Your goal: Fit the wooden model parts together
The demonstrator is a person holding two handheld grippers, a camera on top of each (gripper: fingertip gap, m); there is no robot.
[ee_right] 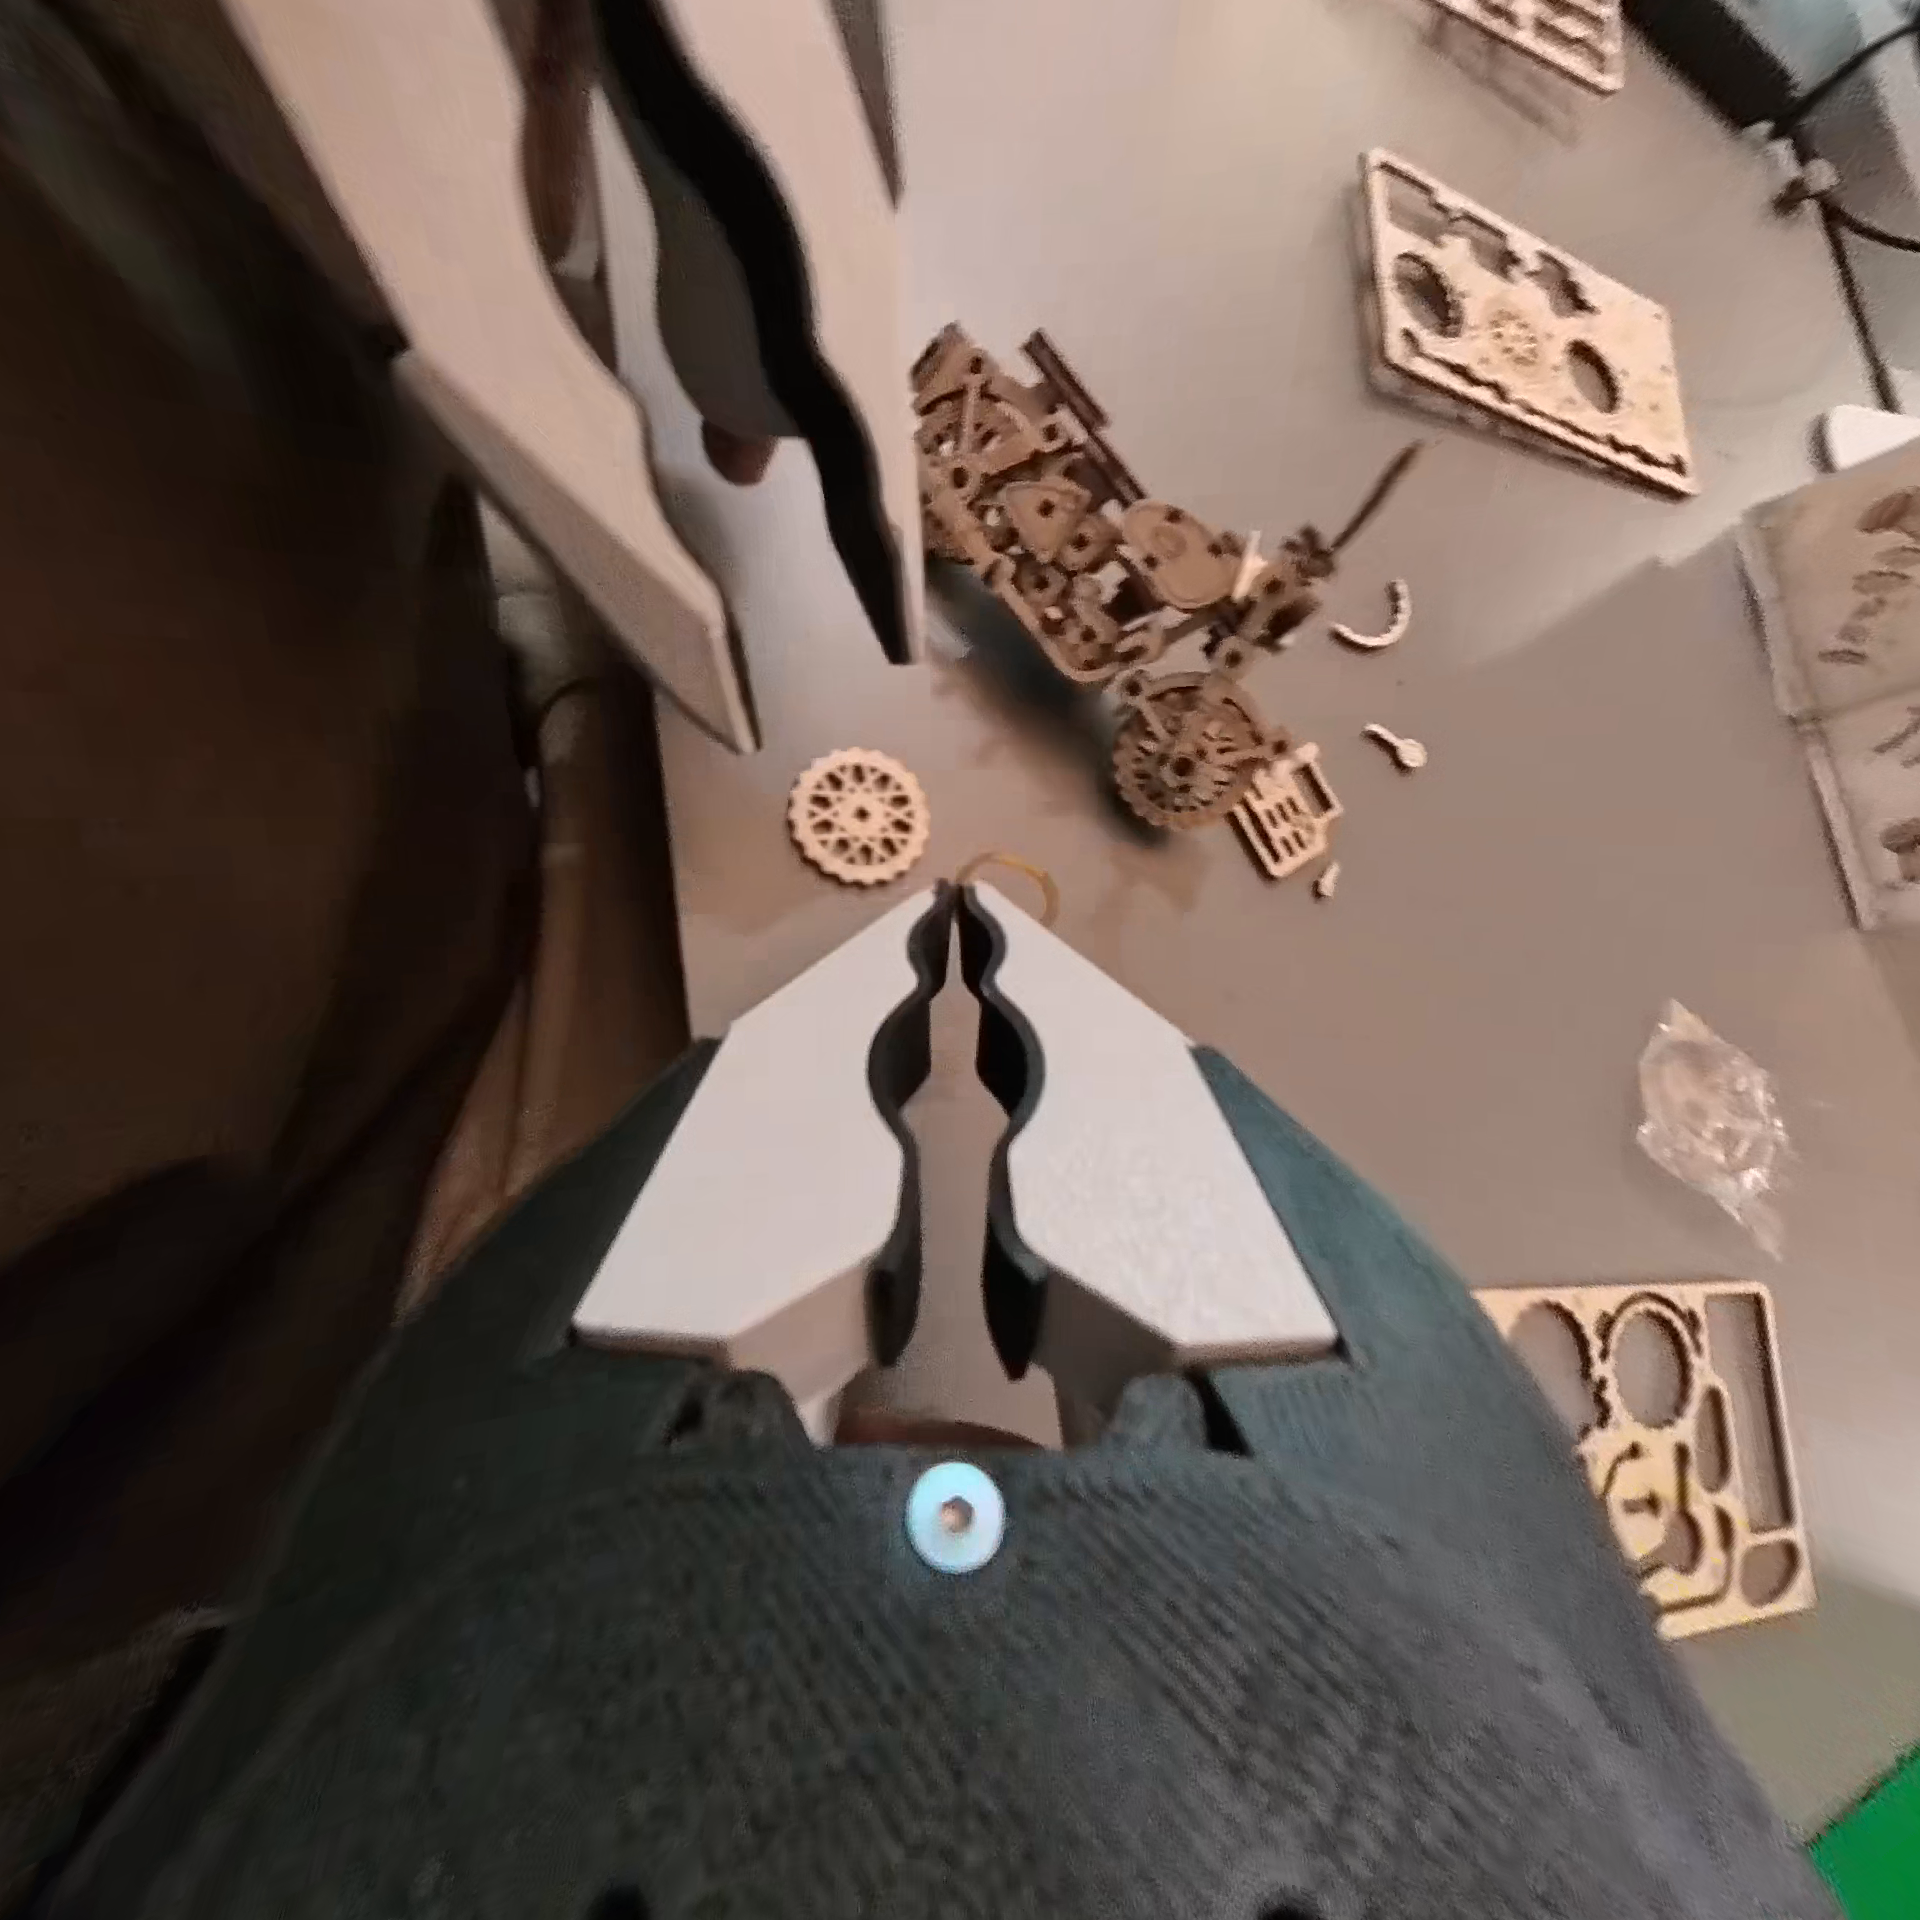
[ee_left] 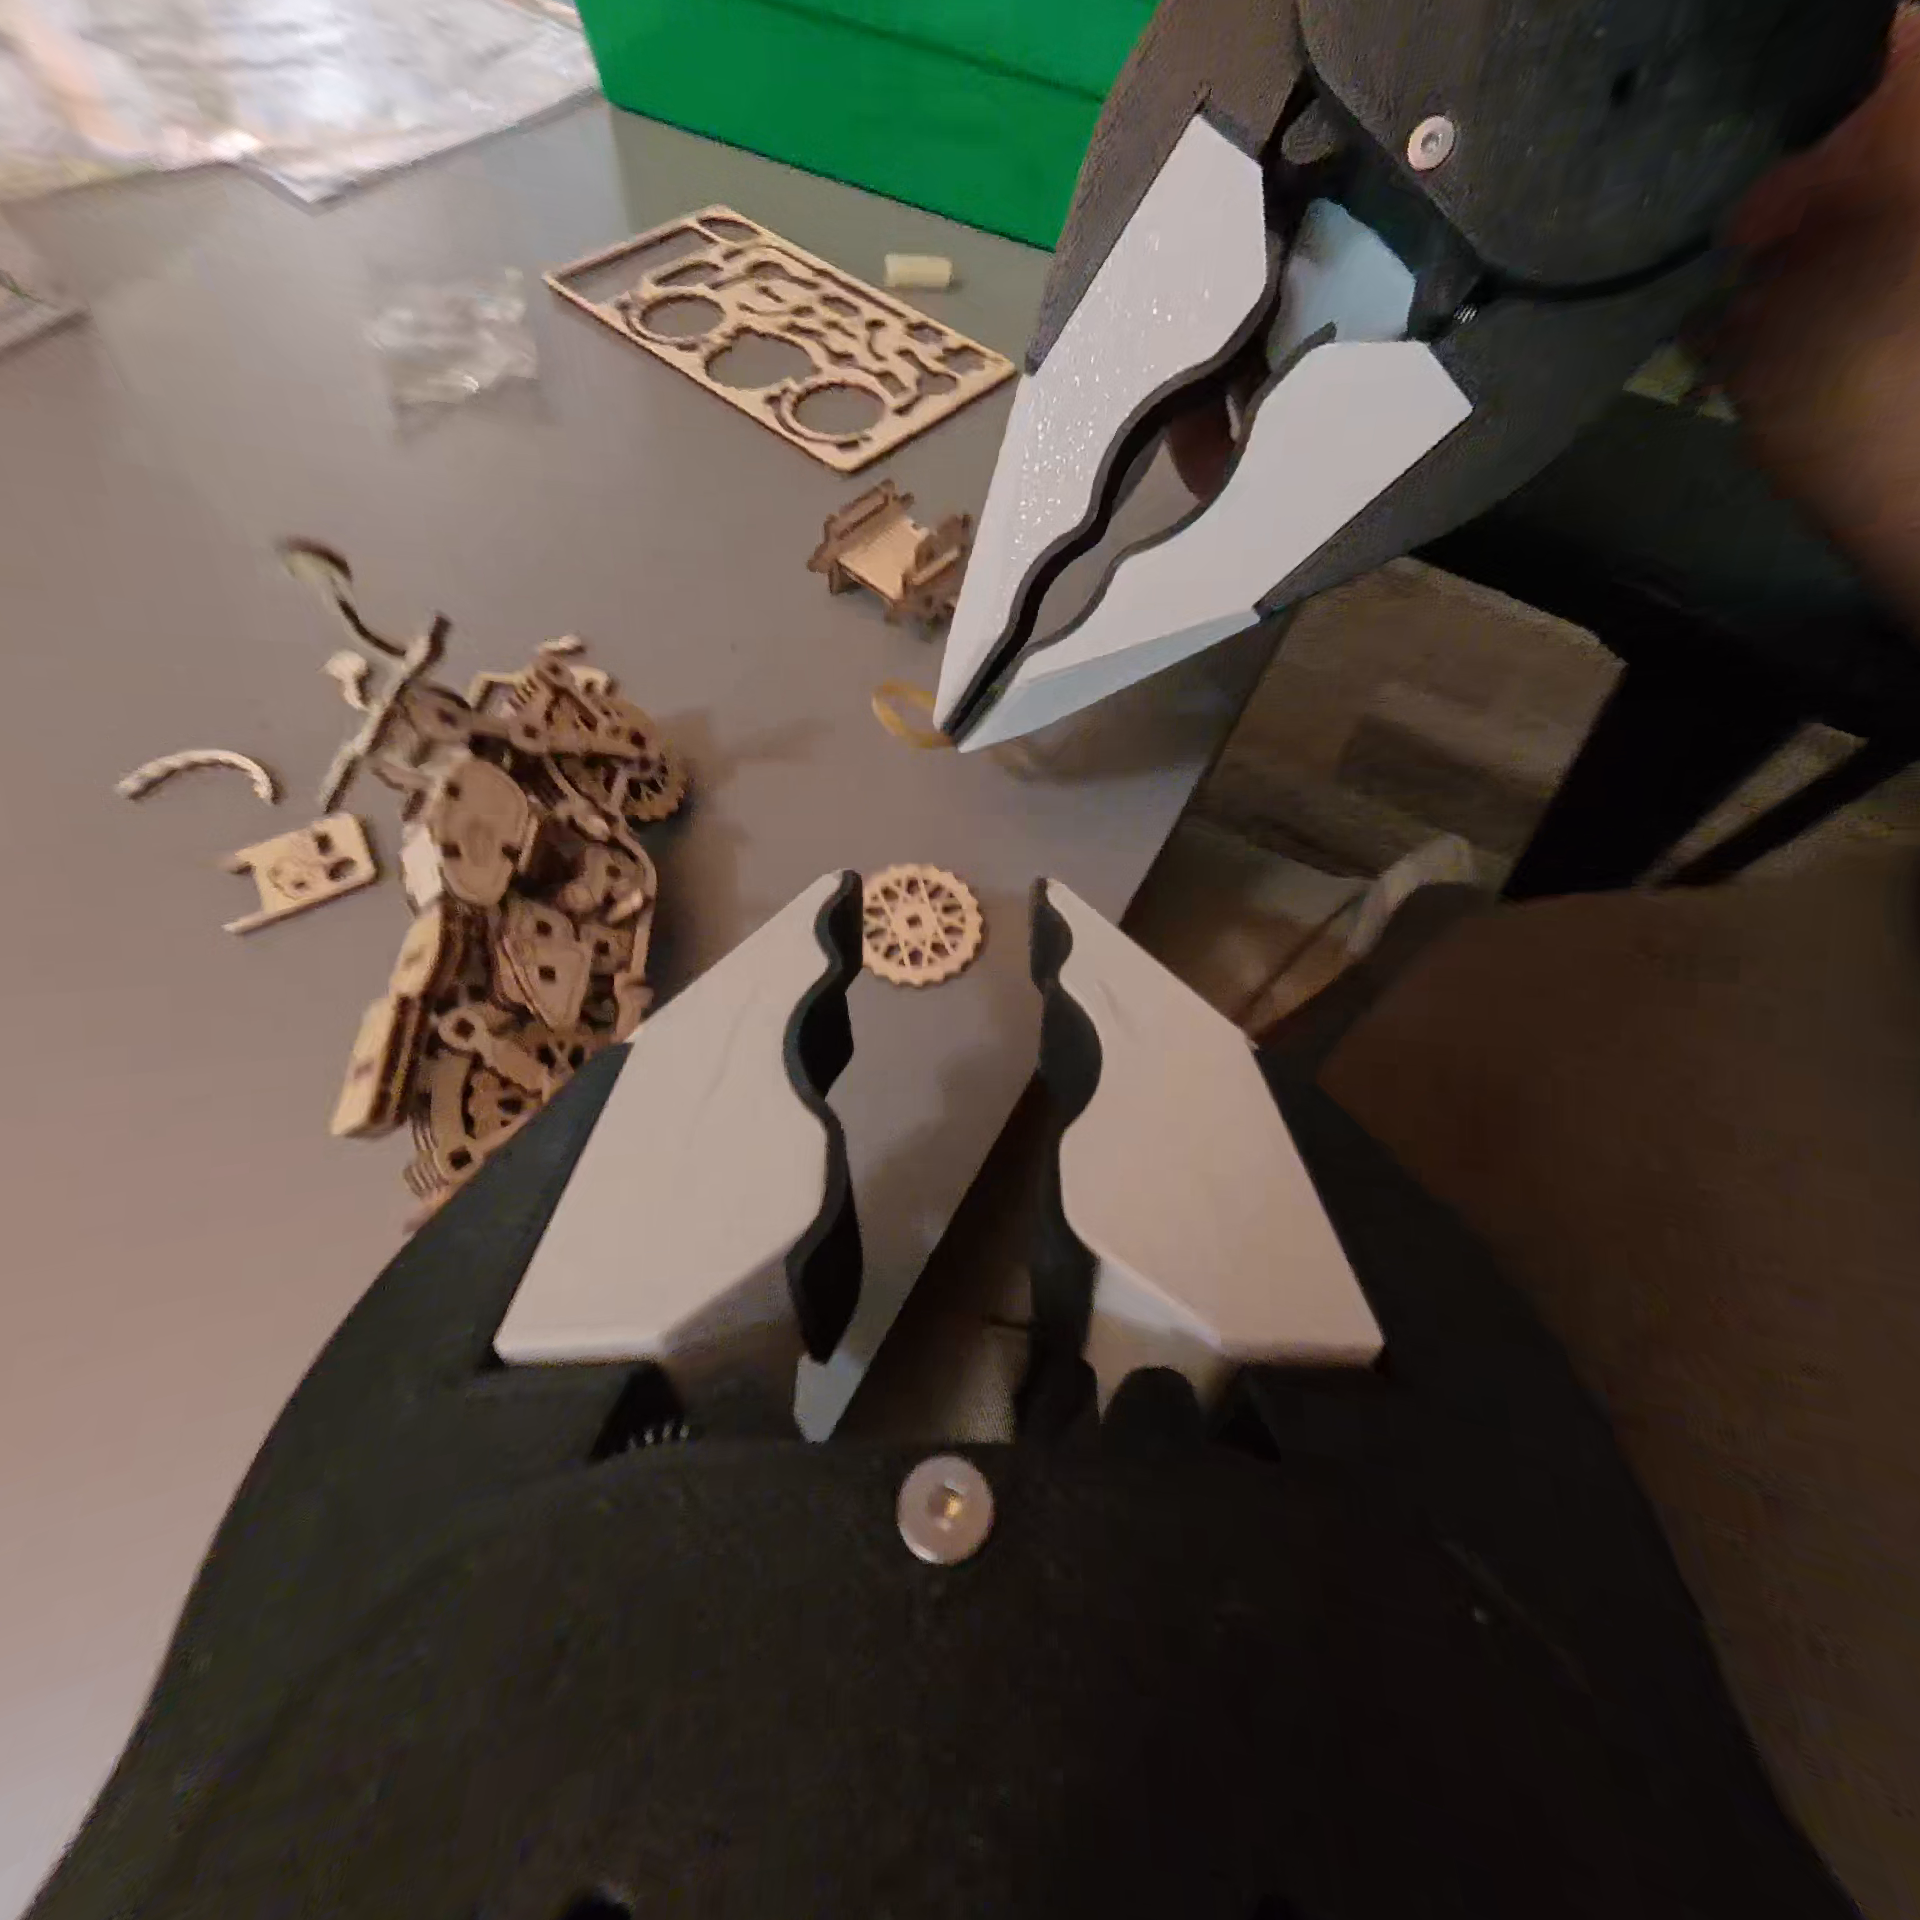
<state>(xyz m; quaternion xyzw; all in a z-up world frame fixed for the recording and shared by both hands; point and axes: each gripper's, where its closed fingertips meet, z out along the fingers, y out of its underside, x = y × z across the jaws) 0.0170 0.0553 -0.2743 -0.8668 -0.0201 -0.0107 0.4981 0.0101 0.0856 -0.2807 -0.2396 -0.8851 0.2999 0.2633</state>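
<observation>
A round wooden spoked wheel (ee_left: 923, 925) lies flat on the grey table (ee_left: 644, 582), near its edge. My left gripper (ee_left: 943, 888) is open and empty, its tips on either side of the wheel, just above it. My right gripper (ee_right: 954, 896) is shut, its tips pinching one end of a yellow rubber band (ee_right: 1023, 883) on the table. The right gripper also shows in the left wrist view (ee_left: 951, 727), beside the band (ee_left: 906, 713). The partly built wooden motorcycle model (ee_left: 520, 914) lies on its side to the left; it also shows in the right wrist view (ee_right: 1091, 540).
A small wooden sub-assembly (ee_left: 894, 561), a punched-out sheet (ee_left: 779, 332), a clear plastic bag (ee_left: 457, 332) and a green box (ee_left: 862, 94) lie farther back. Loose curved and flat pieces (ee_left: 301, 868) lie left. More part sheets (ee_right: 1517, 322) lie beyond the model. The table edge (ee_left: 1174, 831) is close. My hands' fingertips stand some 4 centimetres from each other. Both grippers' tips are roughly 4 centimetres from the round wooden spoked wheel (ee_left: 923, 925). It turns up in the right wrist view (ee_right: 854, 815) as well.
</observation>
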